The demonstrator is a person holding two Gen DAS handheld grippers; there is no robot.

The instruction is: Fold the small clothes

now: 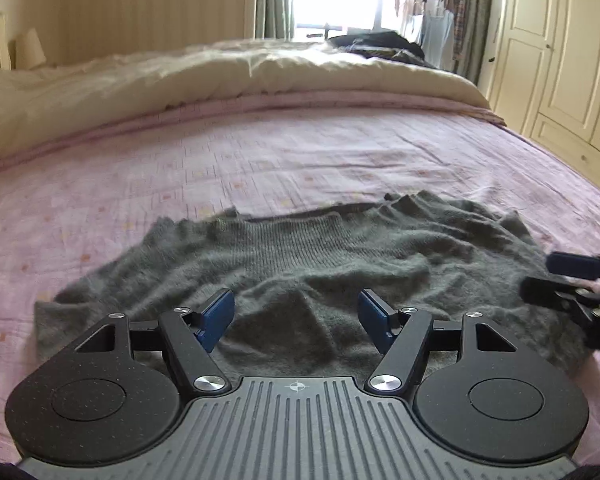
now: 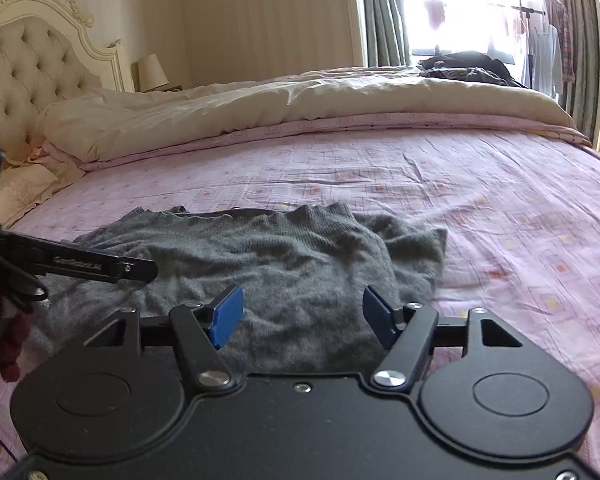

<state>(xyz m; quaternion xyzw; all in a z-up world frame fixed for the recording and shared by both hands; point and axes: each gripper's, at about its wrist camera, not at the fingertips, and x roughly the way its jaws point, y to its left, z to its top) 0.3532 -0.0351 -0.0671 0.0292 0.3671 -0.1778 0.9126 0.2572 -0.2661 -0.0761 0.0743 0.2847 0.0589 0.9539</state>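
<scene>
Sweater time: it's a fuzzy grey knit lying crumpled on the pink bedsheet, near the front edge of the bed, neckline pointing away toward the far side. It's spread out roughly flat but rumpled all over, with the right side bunched into ridges, so my guess is it needs smoothing before any real fold happens. Both tools sit low over the near hem, which makes sense if the plan is to grab that edge at two spots and lift it over. Left gripper has its blue pads spread wide with just sweater fabric showing between them, nothing pinched. Right gripper is the same deal, pads apart, hovering over the knit, gripping nothing. You can see each one poking into the other's camera from the side, so they're pretty close together. Around it: a cream duvet pushed back toward the far half of the bed, a tufted headboard and small lamp off to the left, a dark pile of clothes by the window, wardrobe doors on the right. Nothing's really in the way, the sheet around the sweater is open.
</scene>
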